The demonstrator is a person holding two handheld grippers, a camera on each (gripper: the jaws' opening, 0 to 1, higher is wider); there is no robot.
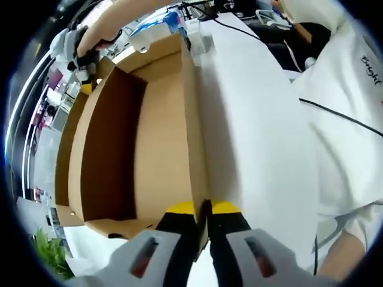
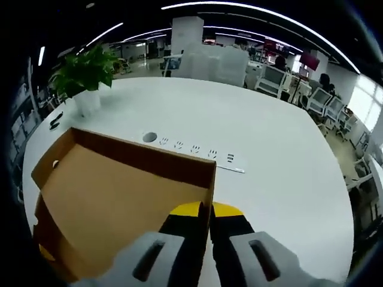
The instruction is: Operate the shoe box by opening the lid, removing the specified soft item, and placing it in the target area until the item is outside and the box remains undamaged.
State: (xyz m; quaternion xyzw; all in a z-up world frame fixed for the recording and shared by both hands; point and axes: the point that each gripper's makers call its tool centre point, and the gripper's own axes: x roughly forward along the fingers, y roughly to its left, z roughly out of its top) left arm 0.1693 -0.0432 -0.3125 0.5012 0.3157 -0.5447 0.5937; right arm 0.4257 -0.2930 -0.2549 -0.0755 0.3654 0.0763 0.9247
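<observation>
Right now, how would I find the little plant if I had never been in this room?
Start at the big white table, with the brown cardboard box on its near side by the right tongs. Look past the box to the table's far left edge. The plant stands there in a white pot, the one leafy green thing on the table.

Ceiling light strips are lighting the room brightly. Glare is washing out the white table. Fisheye distortion is bending the edges.
</observation>
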